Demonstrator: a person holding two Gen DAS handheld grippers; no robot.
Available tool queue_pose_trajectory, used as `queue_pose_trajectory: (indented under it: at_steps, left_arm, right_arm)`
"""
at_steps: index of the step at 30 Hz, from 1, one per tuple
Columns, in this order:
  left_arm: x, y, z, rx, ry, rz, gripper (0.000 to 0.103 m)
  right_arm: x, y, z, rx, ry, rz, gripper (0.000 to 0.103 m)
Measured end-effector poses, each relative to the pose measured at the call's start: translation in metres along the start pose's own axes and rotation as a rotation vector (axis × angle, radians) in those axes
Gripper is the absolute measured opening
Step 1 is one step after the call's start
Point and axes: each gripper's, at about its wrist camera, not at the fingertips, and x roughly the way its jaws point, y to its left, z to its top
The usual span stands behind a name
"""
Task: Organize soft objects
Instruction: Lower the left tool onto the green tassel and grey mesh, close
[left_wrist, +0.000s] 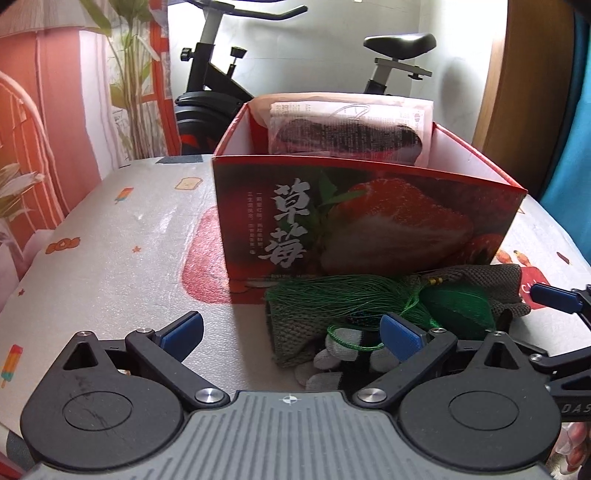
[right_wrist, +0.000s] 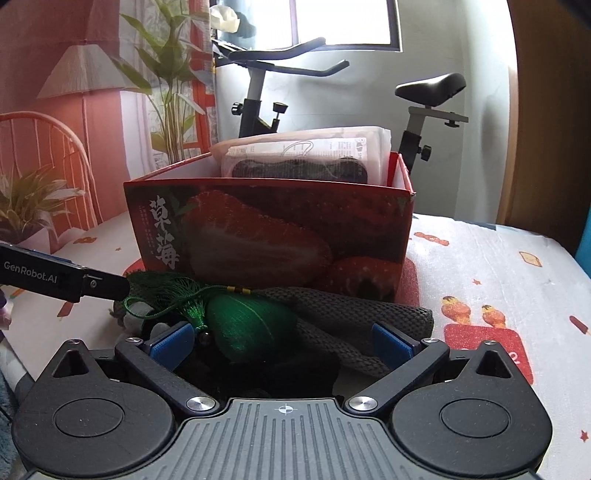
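A red strawberry-print box stands on the table with a plastic-wrapped dark item leaning inside its far end. In front of the box lies a pile: an olive knit cloth, a green silk pouch with a green tassel, and a grey-white glove. My left gripper is open low over the pile's left end. My right gripper is open, with the pouch between its fingers, untouched.
The table wears a pale printed cover. An exercise bike stands behind the table. A patterned curtain and plant are at the back left, and a wooden door frame at the right.
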Motion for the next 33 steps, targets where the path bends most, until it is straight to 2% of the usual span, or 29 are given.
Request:
queue_pose_trajectory:
  at_steps: [3,5,7,9,12,15,17,18,22,33]
  left_arm:
    - [0.001,-0.005,0.001,0.016,-0.002,-0.022,0.097]
    - [0.003,-0.01,0.003,0.03,0.003,-0.038,0.088]
    - [0.006,-0.014,0.006,0.04,0.012,-0.059,0.084]
    - [0.009,-0.019,0.01,0.042,0.016,-0.087,0.08]
    - [0.013,-0.027,0.015,0.057,0.02,-0.133,0.072]
    - [0.018,-0.036,0.019,0.061,0.026,-0.213,0.067]
    - [0.025,-0.042,0.023,0.049,0.035,-0.274,0.064]
    - [0.028,-0.044,0.025,0.045,0.039,-0.296,0.063]
    - [0.041,-0.057,0.03,0.041,0.064,-0.376,0.057]
    - [0.067,-0.067,0.02,0.013,0.141,-0.429,0.058]
  right_arm:
    - [0.003,0.003,0.0,-0.019,0.001,0.02,0.085]
    - [0.007,0.003,-0.001,-0.02,0.012,0.033,0.079]
    - [0.01,0.001,-0.003,-0.014,0.022,0.047,0.066]
    - [0.013,-0.001,-0.005,-0.007,0.025,0.06,0.059]
    - [0.015,-0.004,-0.005,0.01,0.023,0.088,0.056]
    - [0.017,-0.005,-0.006,0.017,0.025,0.103,0.056]
    - [0.019,-0.005,-0.007,0.016,0.024,0.117,0.051]
    - [0.02,-0.005,-0.007,0.013,0.026,0.124,0.044]
    - [0.021,-0.007,-0.009,0.019,0.025,0.142,0.042]
    - [0.03,-0.017,-0.016,0.08,0.053,0.166,0.039]
